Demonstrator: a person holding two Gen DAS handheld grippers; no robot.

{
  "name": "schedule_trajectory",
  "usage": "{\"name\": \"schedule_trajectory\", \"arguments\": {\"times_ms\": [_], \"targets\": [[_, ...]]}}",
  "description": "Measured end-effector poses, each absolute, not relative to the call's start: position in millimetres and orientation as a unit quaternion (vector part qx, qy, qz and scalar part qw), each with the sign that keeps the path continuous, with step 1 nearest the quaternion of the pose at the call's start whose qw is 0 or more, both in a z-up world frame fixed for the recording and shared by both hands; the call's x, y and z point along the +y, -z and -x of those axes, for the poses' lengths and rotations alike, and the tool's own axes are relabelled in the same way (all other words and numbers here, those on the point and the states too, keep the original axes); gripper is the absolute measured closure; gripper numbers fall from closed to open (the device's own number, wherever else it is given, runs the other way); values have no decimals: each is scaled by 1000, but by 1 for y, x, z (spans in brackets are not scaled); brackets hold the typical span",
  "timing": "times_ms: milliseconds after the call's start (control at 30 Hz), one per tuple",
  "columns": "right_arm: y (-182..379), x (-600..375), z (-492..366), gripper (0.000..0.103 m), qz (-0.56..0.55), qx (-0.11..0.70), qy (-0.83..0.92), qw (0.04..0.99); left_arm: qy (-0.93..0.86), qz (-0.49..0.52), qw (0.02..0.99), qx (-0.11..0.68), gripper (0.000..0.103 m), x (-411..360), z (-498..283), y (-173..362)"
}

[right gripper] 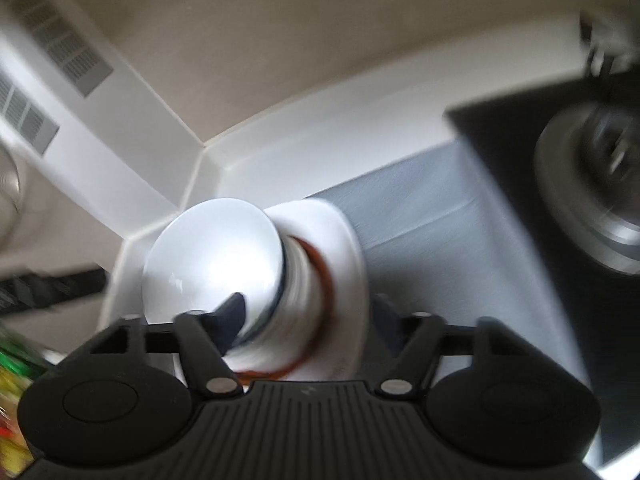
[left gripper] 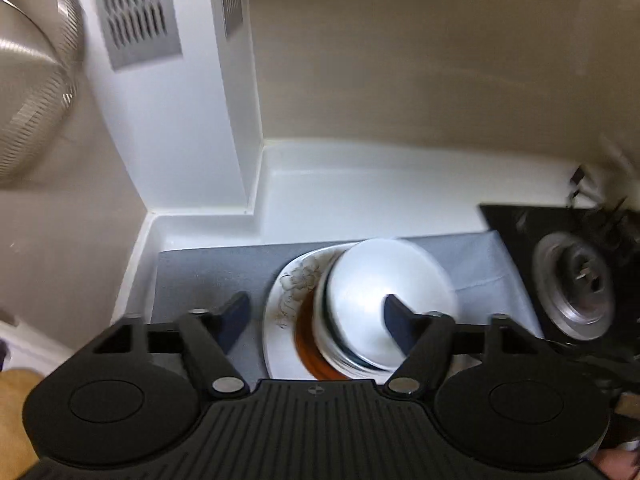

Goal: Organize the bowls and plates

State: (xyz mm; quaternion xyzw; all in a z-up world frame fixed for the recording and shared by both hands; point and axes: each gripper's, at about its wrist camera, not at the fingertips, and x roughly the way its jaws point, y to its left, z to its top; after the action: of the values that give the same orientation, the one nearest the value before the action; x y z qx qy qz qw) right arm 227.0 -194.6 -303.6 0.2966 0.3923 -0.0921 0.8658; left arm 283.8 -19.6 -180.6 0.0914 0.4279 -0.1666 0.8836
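Resting on a grey mat [left gripper: 208, 276] on the white bench [left gripper: 320, 200], the stack of plates and bowls [left gripper: 360, 308] sat beside a black hob [left gripper: 520, 232]. Left gripper [left gripper: 316, 316] and right gripper [right gripper: 308, 320] stood spread, gripping nothing.

Bowls [left gripper: 384, 304] on plate [left gripper: 288, 300]; mat [left gripper: 200, 276] beneath

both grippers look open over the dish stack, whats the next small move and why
Probably lift both grippers clear and check the stack. The left gripper and right gripper both stand open, nothing pinched, and the dishes sit piled on the big plate on the grey mat. The pile seems to lean, though blur makes that uncertain.
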Motion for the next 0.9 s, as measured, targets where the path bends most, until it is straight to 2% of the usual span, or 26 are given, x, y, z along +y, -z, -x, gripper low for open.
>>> {"name": "schedule_trajectory", "arguments": {"times_ms": [67,133,233,367,533,633,900], "targets": [[274,-188,-215,17,-278,385,91,875,156,-77,896,408,11,-18,-260,154],[241,-179,-203,8,-257,386,80,882,137,-73,906,393,8,-18,-235,127],[196,-169,-181,1,-236,386,58,890,109,-63,901,415,7,-18,-208,92],[145,-161,-152,1,-226,404,53,885,97,-92,892,431,7,-26,-177,58],[104,-155,-121,0,-178,431,82,881,77,-79,895,431,7,-28,-138,34],[94,-153,-108,0,-164,456,84,871,73,-107,894,428,8,-38,-118,27],[77,-150,-84,1,-150,445,83,879,47,-98,899,423,8,-53,-91,20]]}}
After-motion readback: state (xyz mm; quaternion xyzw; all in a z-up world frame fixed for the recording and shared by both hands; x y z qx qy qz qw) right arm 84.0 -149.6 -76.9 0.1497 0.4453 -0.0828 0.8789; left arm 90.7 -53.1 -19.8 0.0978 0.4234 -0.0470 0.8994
